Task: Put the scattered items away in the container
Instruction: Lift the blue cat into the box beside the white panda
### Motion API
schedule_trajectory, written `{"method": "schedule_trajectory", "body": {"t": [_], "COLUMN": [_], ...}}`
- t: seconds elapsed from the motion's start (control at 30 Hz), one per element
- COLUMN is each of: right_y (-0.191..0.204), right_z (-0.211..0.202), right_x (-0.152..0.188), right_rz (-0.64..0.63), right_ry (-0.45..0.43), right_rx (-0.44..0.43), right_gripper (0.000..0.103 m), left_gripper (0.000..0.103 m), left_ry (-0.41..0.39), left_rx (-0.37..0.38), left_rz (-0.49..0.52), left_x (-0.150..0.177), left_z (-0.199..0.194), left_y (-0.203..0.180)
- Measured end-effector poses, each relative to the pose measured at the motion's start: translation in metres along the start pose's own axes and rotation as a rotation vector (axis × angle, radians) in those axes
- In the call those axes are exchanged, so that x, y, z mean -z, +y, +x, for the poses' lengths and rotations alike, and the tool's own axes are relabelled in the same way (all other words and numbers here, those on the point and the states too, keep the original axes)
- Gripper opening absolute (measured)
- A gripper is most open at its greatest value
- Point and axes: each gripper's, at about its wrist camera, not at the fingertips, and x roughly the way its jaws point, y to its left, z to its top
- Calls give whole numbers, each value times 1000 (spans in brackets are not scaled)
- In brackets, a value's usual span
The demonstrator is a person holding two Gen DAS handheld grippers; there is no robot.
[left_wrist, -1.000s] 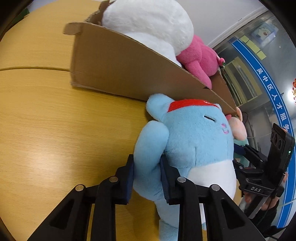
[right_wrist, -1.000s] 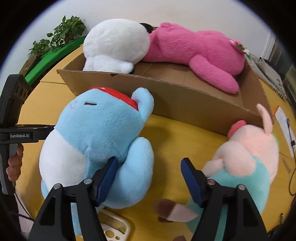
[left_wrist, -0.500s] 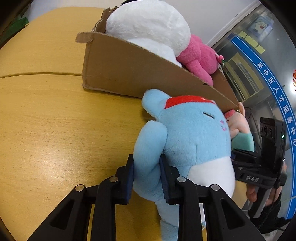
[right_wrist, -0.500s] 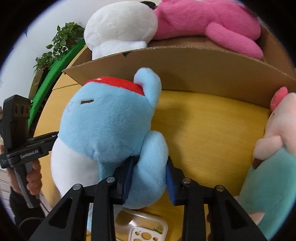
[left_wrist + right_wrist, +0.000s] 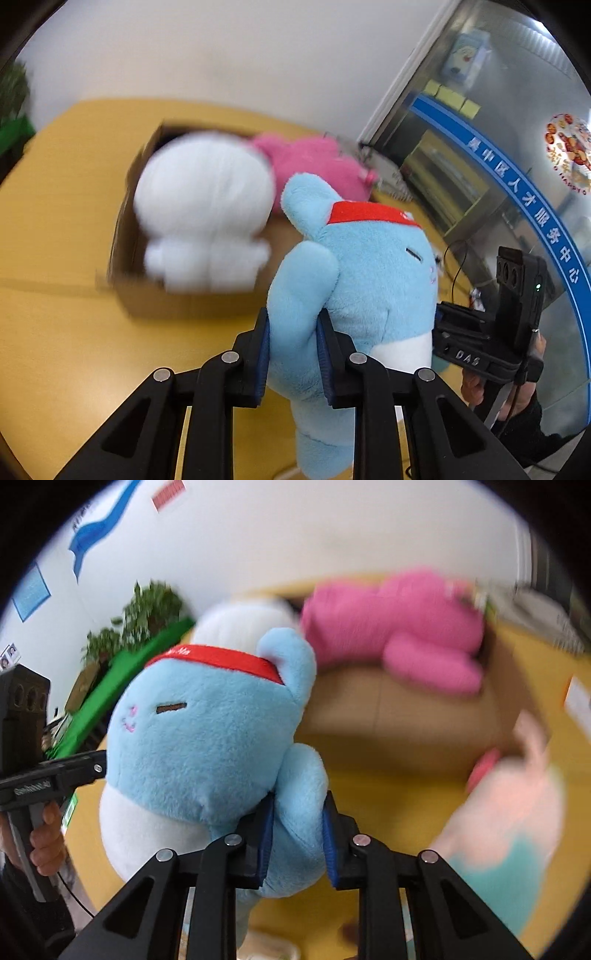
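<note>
Gripping the blue plush (image 5: 369, 280) by both arms, your left gripper (image 5: 293, 354) and right gripper (image 5: 297, 840) are clamping it. Motion blur is smearing the cardboard box (image 5: 125, 258) behind.

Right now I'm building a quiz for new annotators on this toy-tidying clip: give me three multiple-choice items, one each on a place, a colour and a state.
1. Where is the pink plush?
A. In the cardboard box
B. On the floor
C. In the left gripper

2. What colour is the band on the blue plush?
A. Green
B. Red
C. Yellow

3. How is the blue plush held?
A. By neither gripper
B. By the right gripper alone
C. By both grippers, one arm each

Key:
1 A, since the pink toy lies inside the box walls beside the white plush.
2 B, since a red strip crosses its head in both views.
3 C, since the left gripper and the right gripper each clamp a blue arm between their pads.
</note>
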Motion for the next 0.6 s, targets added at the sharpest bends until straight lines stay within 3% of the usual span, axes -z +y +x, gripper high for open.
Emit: {"method": "schedule_trajectory", "body": {"t": [0.17,0.3,0.4,0.5,0.6], "right_y": [-21,-47,-64,-74,-86], "right_z": [-4,27,70,105,123], "right_x": [-85,-127,-132,-119,-99], "right_rz": [-32,14,7,-9,22], "right_ry": [-126,-140,-48,69,157], "right_rx": [96,141,180,241,244], "right_gripper": [22,22,22,22,25], "left_gripper": [24,24,23,24,26], "left_ry": [-111,-74,16,5,7], "left_rx": [-39,-71,-114,-119,-167], "left_rz": [85,71,41,95,139], "left_x": [-79,-112,-104,-89,-83], "left_z": [34,92,135,150,156], "left_y": [-13,0,22,20,12]}}
